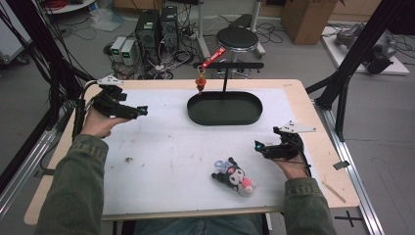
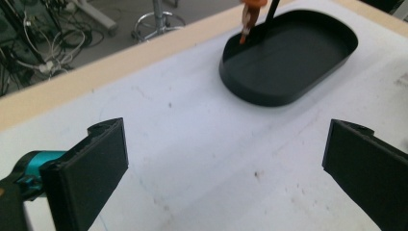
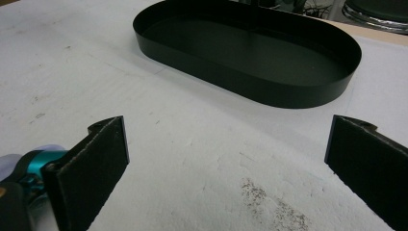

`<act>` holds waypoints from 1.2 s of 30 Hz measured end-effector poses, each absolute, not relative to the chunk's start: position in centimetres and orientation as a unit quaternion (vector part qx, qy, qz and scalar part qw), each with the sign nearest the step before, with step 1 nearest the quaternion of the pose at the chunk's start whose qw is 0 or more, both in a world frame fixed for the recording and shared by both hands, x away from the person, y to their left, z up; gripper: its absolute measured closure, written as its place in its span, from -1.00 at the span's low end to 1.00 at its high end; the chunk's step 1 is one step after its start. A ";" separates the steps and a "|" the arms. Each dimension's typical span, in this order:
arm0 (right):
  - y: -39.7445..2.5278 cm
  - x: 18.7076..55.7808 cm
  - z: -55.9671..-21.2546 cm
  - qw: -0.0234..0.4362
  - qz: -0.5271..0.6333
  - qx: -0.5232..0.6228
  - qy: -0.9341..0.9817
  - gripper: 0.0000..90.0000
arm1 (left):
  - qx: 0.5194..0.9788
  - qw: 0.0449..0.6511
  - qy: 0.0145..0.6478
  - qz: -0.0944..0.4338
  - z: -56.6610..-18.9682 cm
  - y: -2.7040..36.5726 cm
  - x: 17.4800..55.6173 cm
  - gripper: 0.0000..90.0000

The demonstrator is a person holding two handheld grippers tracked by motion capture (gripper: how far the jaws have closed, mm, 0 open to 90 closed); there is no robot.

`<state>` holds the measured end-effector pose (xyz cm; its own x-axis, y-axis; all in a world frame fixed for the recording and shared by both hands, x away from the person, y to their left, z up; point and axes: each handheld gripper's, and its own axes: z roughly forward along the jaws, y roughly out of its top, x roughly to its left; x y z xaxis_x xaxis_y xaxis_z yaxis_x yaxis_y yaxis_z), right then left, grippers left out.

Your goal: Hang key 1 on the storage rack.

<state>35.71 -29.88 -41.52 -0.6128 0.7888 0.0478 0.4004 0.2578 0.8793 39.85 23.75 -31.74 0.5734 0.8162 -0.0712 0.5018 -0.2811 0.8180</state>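
- Here, we take the plush toy (image 1: 234, 177) as the thing in hand: a small black, white and pink stuffed figure lying on its side on the white table mat (image 1: 171, 156), near the front edge and just left of the right gripper (image 1: 258, 146).
- We judge the toy light, soft and easily squashed; it should not slip between padded jaws, but it will deform, so a hold across the body or head looks safer than one on a thin limb or on the pale loop at its upper left.
- The right gripper is held low above the mat, its jaws standing wide apart with nothing between them; the right gripper view looks past them at bare mat and the tray.
- The left gripper (image 1: 142, 111) is held over the mat's far left part, well apart from the toy; its jaws likewise stand wide apart and empty (image 2: 221, 168).
- A black oval tray (image 1: 224, 108) sits empty at the far middle of the mat, with a black T-shaped stand (image 1: 228, 66) rising behind it.
- From the stand's left arm hang a red strap (image 1: 214, 57) and a small orange charm (image 1: 200, 82), which dangles just above the tray's left rim.
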 end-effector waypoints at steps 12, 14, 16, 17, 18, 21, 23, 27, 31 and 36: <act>-29.7 35.7 -41.6 0.209 0.468 0.385 0.768 -0.99 | 0.744 0.438 0.461 0.206 -34.2 27.7 36.3 -0.95; -29.7 35.8 -41.6 0.210 0.467 0.385 0.768 -0.99 | 0.740 0.440 0.463 0.210 -34.6 28.3 35.7 -0.95; -29.7 35.7 -41.6 0.211 0.465 0.384 0.769 -0.99 | 0.737 0.444 0.463 0.211 -34.9 28.8 35.0 -0.95; -29.7 35.7 -41.6 0.211 0.465 0.384 0.769 -0.99 | 0.737 0.444 0.463 0.213 -35.0 29.0 34.7 -0.95; -29.7 35.7 -41.6 0.210 0.465 0.385 0.770 -0.99 | 0.736 0.442 0.464 0.219 -35.1 29.2 34.5 -0.95; -29.6 35.6 -41.6 0.211 0.462 0.387 0.769 -0.99 | 0.731 0.445 0.468 0.220 -35.7 29.8 33.7 -0.95; -29.6 35.6 -41.6 0.213 0.461 0.387 0.769 -0.99 | 0.735 0.437 0.469 0.220 -36.1 30.1 33.2 -0.95; -29.6 35.6 -41.6 0.214 0.459 0.388 0.770 -0.99 | 0.732 0.448 0.467 0.212 -36.8 30.8 32.1 -0.95; -29.6 35.6 -41.6 0.206 0.457 0.393 0.771 -0.99 | 0.726 0.457 0.469 0.211 -37.4 31.4 31.1 -0.95; -29.6 35.6 -41.6 0.205 0.451 0.397 0.773 -0.99 | 0.725 0.453 0.472 0.218 -38.4 32.0 30.3 -0.95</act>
